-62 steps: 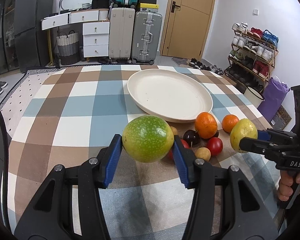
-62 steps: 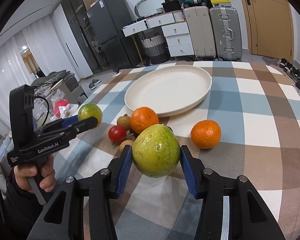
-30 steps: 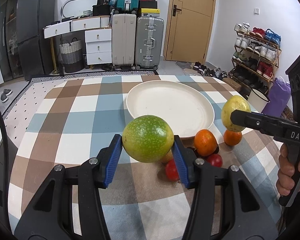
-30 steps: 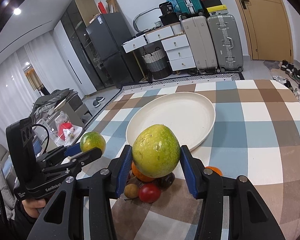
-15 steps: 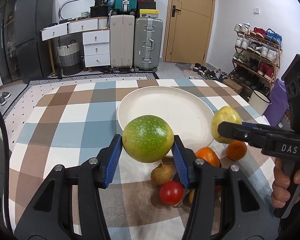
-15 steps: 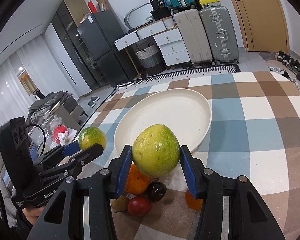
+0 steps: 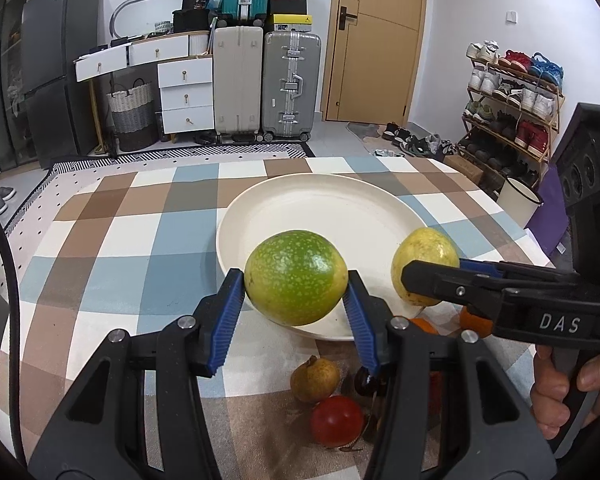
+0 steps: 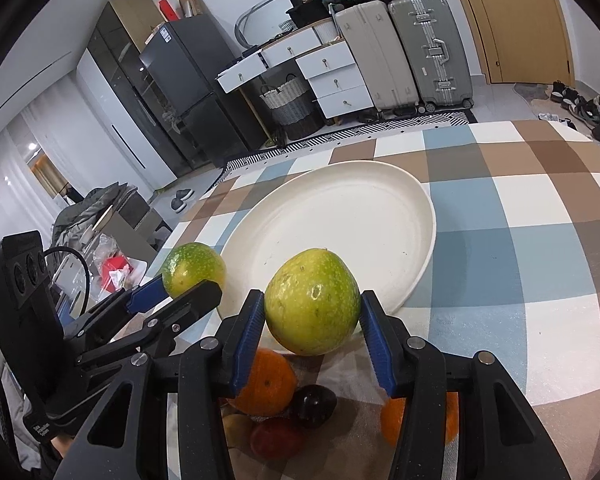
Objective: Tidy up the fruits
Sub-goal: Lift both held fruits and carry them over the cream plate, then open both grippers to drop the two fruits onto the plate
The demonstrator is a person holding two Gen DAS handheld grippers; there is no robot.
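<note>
Fruits [image 7: 296, 278] round, speckled green | plate [image 7: 324, 208] smooth, cream | both jaws clamped on 1 each

Each wrist camera looks forward and down along its own tongs, both close over the white plate [image 7: 236, 236] (shared view).

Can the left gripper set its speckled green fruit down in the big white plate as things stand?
Probably yes. The left gripper, shut on the speckled green fruit, hangs at the white plate's near rim, and the plate is bare.
</note>
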